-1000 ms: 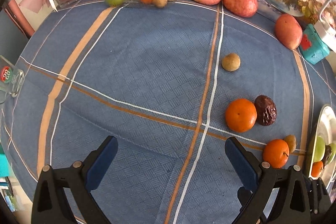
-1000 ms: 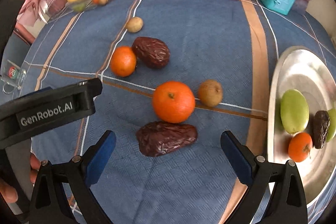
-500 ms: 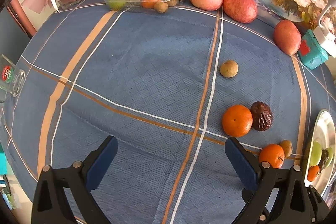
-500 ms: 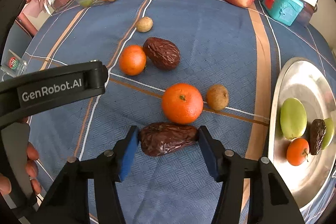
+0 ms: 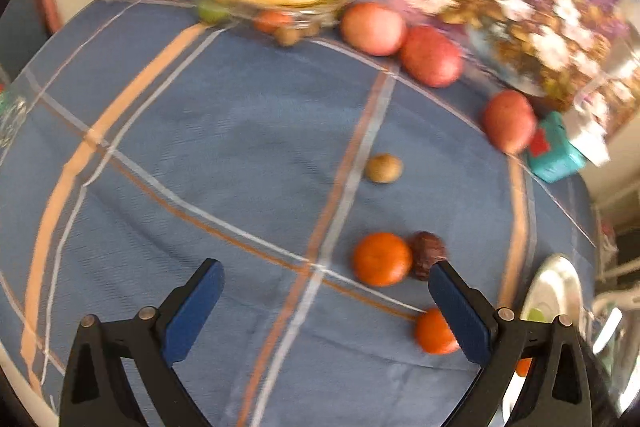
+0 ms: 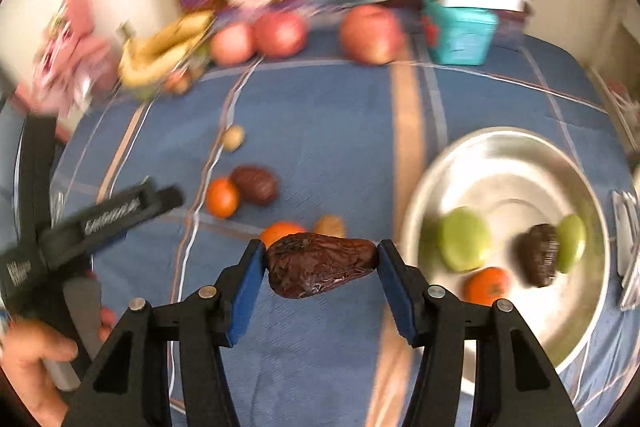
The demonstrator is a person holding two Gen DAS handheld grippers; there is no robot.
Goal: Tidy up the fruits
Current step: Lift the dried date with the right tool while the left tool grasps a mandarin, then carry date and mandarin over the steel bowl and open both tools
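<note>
Half a second back the dark wrinkled date (image 6: pixel 320 263) lay on the blue cloth (image 5: pixel 240 131) with the right gripper (image 6: pixel 320 259) closing round it; now it is pinched end to end between the blue pads and lifted clear of the cloth. Going left to right: the person's left hand (image 6: pixel 28 359) grips the handle of the left gripper (image 5: pixel 326 291), whose fingers stand wide apart with nothing between them, hovering above the cloth. Just past them sit an orange (image 5: pixel 382 259) touching a second date (image 5: pixel 428 253), with a small brown fruit (image 5: pixel 383 168) further off. Beside the held date lie another orange (image 6: pixel 280 230) and a small brown fruit (image 6: pixel 329 225). At the right, the metal plate (image 6: pixel 500 155) holds two green fruits, a small orange and a dark date
</note>
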